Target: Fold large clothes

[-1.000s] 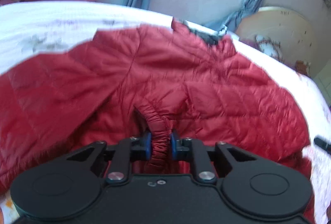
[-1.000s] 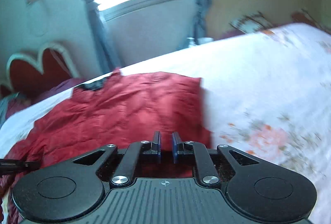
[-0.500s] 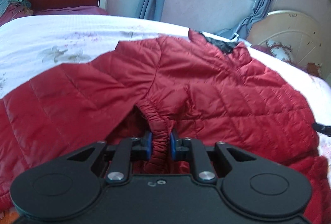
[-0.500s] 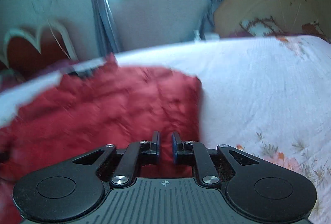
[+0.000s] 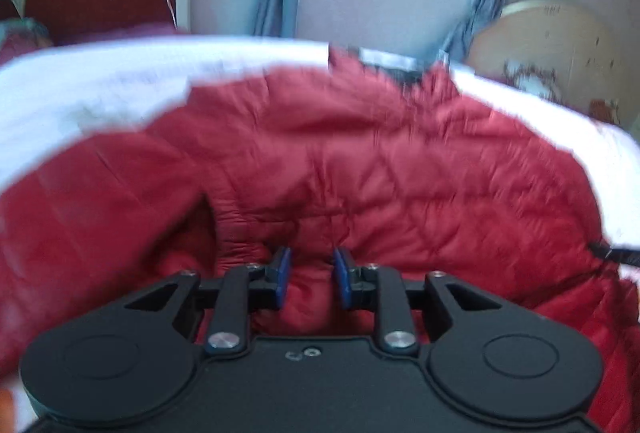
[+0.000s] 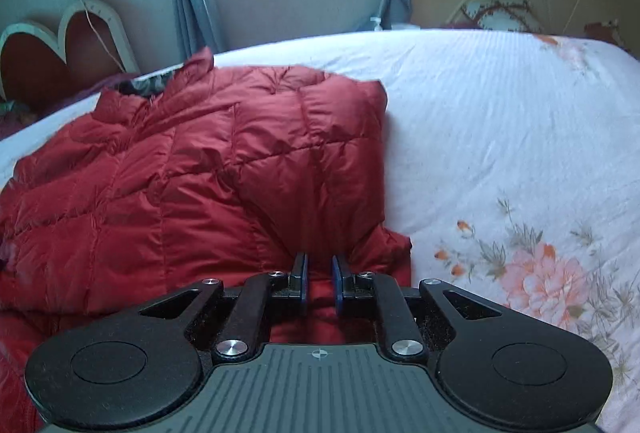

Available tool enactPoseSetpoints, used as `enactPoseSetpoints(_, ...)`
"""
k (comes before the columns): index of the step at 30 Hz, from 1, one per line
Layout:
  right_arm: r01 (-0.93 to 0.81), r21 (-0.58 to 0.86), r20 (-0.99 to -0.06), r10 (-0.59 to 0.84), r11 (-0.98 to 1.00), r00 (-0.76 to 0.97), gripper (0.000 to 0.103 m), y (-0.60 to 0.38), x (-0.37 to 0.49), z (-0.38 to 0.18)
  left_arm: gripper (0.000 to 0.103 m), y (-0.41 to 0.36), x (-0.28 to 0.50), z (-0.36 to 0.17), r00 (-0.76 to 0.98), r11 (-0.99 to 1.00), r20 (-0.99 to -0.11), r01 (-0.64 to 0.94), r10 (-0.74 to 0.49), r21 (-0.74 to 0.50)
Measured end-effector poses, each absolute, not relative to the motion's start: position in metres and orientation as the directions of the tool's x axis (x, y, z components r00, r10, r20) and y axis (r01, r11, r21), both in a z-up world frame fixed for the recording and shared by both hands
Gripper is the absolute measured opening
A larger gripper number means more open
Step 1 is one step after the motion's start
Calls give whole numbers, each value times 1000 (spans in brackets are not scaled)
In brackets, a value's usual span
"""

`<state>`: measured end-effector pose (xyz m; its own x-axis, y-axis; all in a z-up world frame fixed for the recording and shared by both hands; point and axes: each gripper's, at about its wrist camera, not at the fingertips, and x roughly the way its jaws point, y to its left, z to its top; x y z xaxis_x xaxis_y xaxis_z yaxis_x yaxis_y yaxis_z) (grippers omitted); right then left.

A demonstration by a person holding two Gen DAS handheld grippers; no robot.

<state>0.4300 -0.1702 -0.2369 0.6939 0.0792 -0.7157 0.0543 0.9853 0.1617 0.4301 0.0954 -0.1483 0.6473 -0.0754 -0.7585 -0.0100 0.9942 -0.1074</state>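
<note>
On the bed (image 6: 480,105): red jacket (image 6: 224,169), spread, sleeves tucked inward.
Left gripper (image 5: 308,281): jaws just easing apart, cuff (image 5: 306,297) between, pads clear.
Right gripper (image 6: 319,283): jaws nipping the jacket edge.
Progress: sleeves in; body fold left.

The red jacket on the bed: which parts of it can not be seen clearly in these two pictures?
- Left wrist view: jacket quilting and collar, smeared by blur.
- Left wrist view: the cuff between the fingers; blur hides whether they still press it.
- Right wrist view: jacket's near hem, covered by the right gripper.
- Right wrist view: left sleeve, cut off by the edge.
</note>
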Motion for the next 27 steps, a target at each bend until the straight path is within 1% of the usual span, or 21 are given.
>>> enactPoseSetpoints(1,58,167,-713,80,984,697,12,-171,428,-232,25,96,431,-147,651,994,-755,-10,-73,-105)
enactPoseSetpoints(2,57,182,-698,88,982,710,12,-172,424,-227,31,97,429,-144,656,994,-751,-17,-71,-108)
enactPoseSetpoints(3,53,194,-680,95,980,727,12,-173,417,-220,50,100,425,-141,668,993,-741,-26,-67,-114)
enactPoseSetpoints(4,50,197,-665,96,979,741,13,-173,411,-214,59,105,418,-136,686,991,-724,-36,-69,-128)
enactPoseSetpoints(5,54,199,-654,91,979,751,19,-173,405,-210,74,110,411,-132,704,988,-708,-53,-64,-142)
enactPoseSetpoints(6,64,199,-650,83,978,755,36,-173,401,-207,92,115,403,-128,718,987,-695,-90,-28,-133)
enactPoseSetpoints(7,68,205,-636,80,976,767,83,-172,395,-204,94,120,396,-126,729,986,-684,-121,7,-118)
enactPoseSetpoints(8,54,215,-606,90,975,791,90,-171,388,-200,90,126,389,-124,737,983,-675,-141,26,-116)
enactPoseSetpoints(10,15,224,-585,122,975,801,88,-166,380,-195,84,145,375,-123,734,971,-678,-188,38,-150)
enactPoseSetpoints(11,1,228,-585,136,974,800,79,-163,377,-194,78,156,366,-123,735,961,-677,-218,48,-169)
enactPoseSetpoints(12,-12,236,-588,153,972,794,74,-159,376,-192,73,167,358,-124,736,950,-674,-253,67,-183)
enactPoseSetpoints(14,-34,256,-587,183,966,788,62,-152,375,-189,69,193,336,-127,723,914,-680,-348,120,-209)
enactPoseSetpoints(17,-65,244,-606,204,968,768,61,-138,376,-188,69,237,298,-133,707,818,-684,-493,178,-297)
enactPoseSetpoints(20,-83,237,-613,216,968,760,61,-130,378,-189,69,271,258,-138,692,706,-682,-604,236,-368)
enactPoseSetpoints(22,-85,230,-623,214,969,752,61,-125,380,-190,67,288,236,-138,681,650,-680,-650,270,-393)
enactPoseSetpoints(27,-109,216,-621,223,970,752,61,-113,382,-188,67,311,206,-137,664,567,-675,-706,323,-424)
